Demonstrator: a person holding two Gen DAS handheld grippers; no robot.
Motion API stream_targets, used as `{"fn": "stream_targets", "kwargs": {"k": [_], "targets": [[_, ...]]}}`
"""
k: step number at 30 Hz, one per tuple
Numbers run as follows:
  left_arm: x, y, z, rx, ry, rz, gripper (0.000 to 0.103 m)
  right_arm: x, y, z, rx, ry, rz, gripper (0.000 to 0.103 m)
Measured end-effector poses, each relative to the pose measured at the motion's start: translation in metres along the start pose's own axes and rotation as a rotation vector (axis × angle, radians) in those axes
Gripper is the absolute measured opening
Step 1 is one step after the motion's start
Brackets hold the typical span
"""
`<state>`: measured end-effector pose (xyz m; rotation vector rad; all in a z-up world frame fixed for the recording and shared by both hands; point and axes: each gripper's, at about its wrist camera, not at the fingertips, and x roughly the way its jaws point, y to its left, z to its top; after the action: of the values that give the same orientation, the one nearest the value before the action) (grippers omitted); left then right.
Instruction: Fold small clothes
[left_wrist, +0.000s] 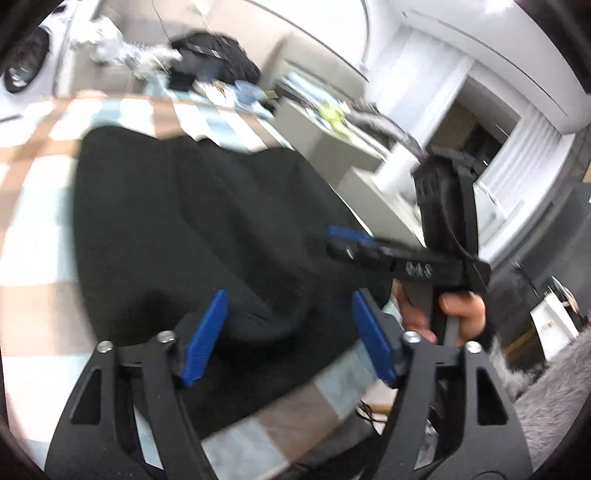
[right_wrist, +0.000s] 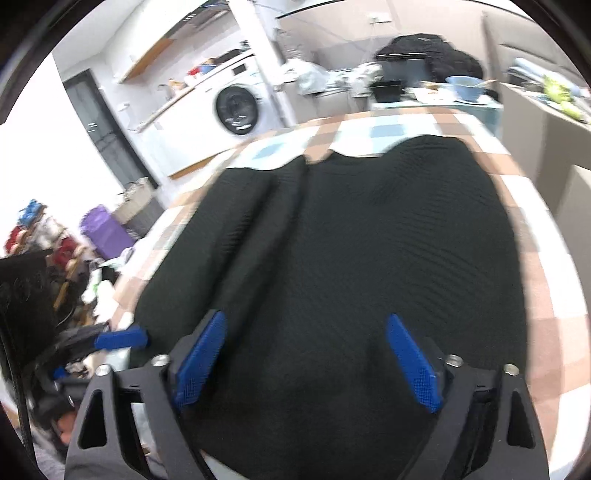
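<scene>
Black ribbed knit garment (left_wrist: 207, 236) lies flat on the table with the tan, white and pale-blue checked cloth (left_wrist: 33, 229). It fills the centre of both wrist views.

Left gripper (left_wrist: 290, 336): blue pads spread wide and released, nothing pinched. The near edge of the cloth sits below and between the pads, but I see no contact.

Right gripper (right_wrist: 306, 360): also spread and released, hovering over the near hem in the lower centre of the right wrist view. In the left wrist view it shows at right of centre, held by a hand (left_wrist: 448, 314), with its pads over the garment's right edge.

Orientation: in the right wrist view the long axis runs from lower centre to upper centre of frame, away from the camera. The far edge is scalloped, with a dip at its middle. A raised lengthwise ridge or folded-over strip runs along the left side, from lower left toward upper centre. I cannot tell which end is collar or waist.

Risks, as I judge them:
- With both grippers free, the fabric may relax and the left ridge spring open, as nothing pins it.
- The next pinch may catch only the top layer, or the checked cloth too, since black on black hides the layer edges.
- The left view is motion-blurred, so edge position there is uncertain and a grab could land off the corner and skew the fold.
- The garment's near edge lies close to the table edge at the lower frame, so a drag toward the camera could pull it off.
</scene>
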<state>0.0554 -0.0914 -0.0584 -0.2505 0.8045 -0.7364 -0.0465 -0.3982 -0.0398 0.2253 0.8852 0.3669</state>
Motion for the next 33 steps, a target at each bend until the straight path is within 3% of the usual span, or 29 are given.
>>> {"fn": "stream_targets", "kwargs": {"k": [3, 7, 10, 12, 14, 16, 20, 23, 26, 29, 30, 33], "targets": [[-0.021, 0.028, 0.006, -0.052, -0.072, 0.128, 0.077, 0.010, 0.012, 0.006, -0.003, 0.032, 0.104, 0.077], [-0.029, 0.071, 0.010, -0.140, -0.068, 0.288, 0.077, 0.031, 0.020, 0.012, 0.038, 0.098, 0.194, 0.062], [-0.033, 0.088, 0.008, -0.156, -0.067, 0.304, 0.077, 0.049, 0.019, 0.015, 0.098, 0.139, 0.208, 0.050], [-0.033, 0.097, 0.005, -0.171, -0.055, 0.304, 0.077, 0.060, 0.016, 0.014, 0.136, 0.162, 0.201, 0.035], [-0.029, 0.097, 0.003, -0.176, -0.041, 0.313, 0.077, 0.067, 0.017, 0.013, 0.151, 0.178, 0.215, 0.013], [-0.030, 0.101, -0.002, -0.172, -0.034, 0.317, 0.077, 0.063, 0.024, 0.014, 0.129, 0.160, 0.205, 0.006], [-0.023, 0.096, -0.001, -0.182, -0.036, 0.279, 0.077, 0.011, 0.047, 0.024, 0.074, -0.006, 0.291, 0.005], [-0.021, 0.090, 0.000, -0.177, -0.026, 0.251, 0.077, -0.012, 0.046, 0.020, 0.106, -0.012, 0.298, 0.005], [-0.012, 0.081, -0.003, -0.153, 0.008, 0.250, 0.077, -0.005, 0.034, 0.001, 0.099, 0.043, 0.146, 0.005], [-0.001, 0.070, -0.008, -0.117, 0.052, 0.252, 0.077, 0.023, 0.010, -0.012, 0.140, 0.165, 0.017, 0.007], [0.002, 0.066, -0.009, -0.099, 0.067, 0.252, 0.077, 0.027, 0.006, -0.013, 0.147, 0.180, 0.006, 0.007], [0.008, 0.055, -0.015, -0.038, 0.107, 0.244, 0.077, 0.015, 0.002, -0.002, 0.149, 0.116, 0.010, 0.024]]}}
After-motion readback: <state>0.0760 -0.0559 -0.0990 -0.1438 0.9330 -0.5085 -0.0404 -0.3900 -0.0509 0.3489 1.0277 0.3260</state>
